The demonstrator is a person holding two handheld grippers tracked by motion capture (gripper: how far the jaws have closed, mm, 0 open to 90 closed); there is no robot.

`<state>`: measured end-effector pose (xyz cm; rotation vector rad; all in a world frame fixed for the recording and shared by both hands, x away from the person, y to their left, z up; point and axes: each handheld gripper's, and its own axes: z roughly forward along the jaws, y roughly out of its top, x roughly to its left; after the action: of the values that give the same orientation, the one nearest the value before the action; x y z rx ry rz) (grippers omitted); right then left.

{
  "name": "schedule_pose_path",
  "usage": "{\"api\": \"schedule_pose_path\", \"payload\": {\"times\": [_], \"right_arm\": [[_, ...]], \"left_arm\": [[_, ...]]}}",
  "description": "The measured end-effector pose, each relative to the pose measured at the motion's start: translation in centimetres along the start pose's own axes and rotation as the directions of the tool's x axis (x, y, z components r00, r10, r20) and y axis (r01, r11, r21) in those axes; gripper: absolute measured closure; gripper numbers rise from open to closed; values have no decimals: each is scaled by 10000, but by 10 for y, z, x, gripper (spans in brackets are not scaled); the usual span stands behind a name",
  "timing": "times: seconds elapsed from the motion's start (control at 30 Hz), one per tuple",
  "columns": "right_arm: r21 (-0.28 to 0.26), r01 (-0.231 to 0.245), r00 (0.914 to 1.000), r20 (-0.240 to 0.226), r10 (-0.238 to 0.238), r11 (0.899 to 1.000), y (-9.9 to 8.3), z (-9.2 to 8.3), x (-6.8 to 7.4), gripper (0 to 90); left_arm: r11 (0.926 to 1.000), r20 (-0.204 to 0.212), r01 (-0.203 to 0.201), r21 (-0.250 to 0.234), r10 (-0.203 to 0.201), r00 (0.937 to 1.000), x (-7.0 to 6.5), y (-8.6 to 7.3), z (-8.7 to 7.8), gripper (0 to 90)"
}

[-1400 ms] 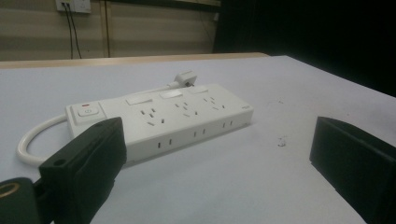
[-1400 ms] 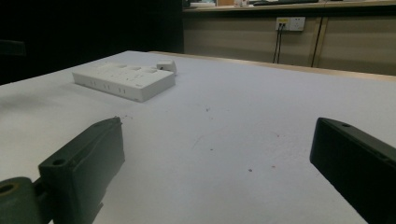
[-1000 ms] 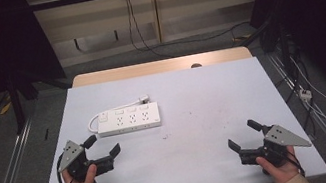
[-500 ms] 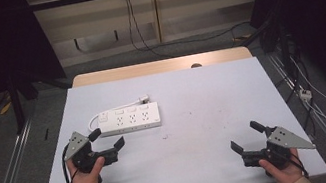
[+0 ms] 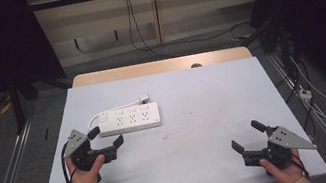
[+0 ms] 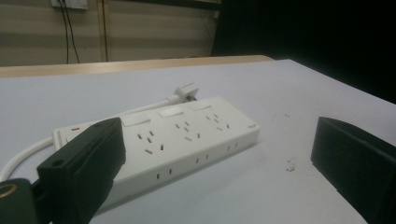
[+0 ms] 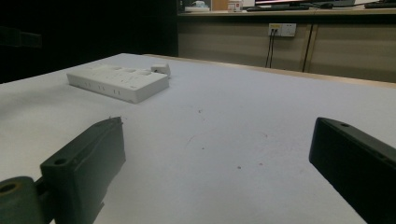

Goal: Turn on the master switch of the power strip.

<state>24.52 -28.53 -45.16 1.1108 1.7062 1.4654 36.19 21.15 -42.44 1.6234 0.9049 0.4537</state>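
Left gripper (image 5: 106,136) nearer the white power strip (image 5: 129,118), both grippers' jaws spread.

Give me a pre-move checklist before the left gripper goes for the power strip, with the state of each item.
1. Left gripper open wide: ok.
2. Power strip lying flat on the table, sockets up: ok.
3. Strip's near end between the left jaws: not ok, one jaw overlaps it and the other stands off beside it.
4. Cord and plug free of the jaws: ok, plug lies behind the strip.
5. Right gripper out of the way: ok, open at the table's near right.
6. Strip's switch position: cannot tell.
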Motion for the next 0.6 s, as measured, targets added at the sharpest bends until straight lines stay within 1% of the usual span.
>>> {"api": "schedule_pose_path", "payload": {"times": [0.03,0.13,0.23,0.3,0.53,0.6], "right_arm": [[28,24,10000,46,-24,10000,0,0,0,33],[8,-40,10000,30,40,10000,0,1,-1,33],[-7,-42,10000,33,42,10000,0,3,-1,33],[18,19,10000,15,-19,10000,0,4,-1,33],[1,-36,10000,35,36,10000,1,5,-1,33],[-20,10,10000,14,-10,10000,1,5,-1,33]], "left_arm": [[10000,-15,-25,35,25,10000,1,0,0,29],[10000,-64,96,-5,-96,9999,4,1,2,30],[10000,-101,81,55,-81,9999,6,2,4,34],[9998,-138,166,74,-165,9998,8,2,5,37],[9997,-191,169,154,-166,9997,14,4,9,42],[9998,-252,89,186,-84,9996,15,5,10,44]]}}
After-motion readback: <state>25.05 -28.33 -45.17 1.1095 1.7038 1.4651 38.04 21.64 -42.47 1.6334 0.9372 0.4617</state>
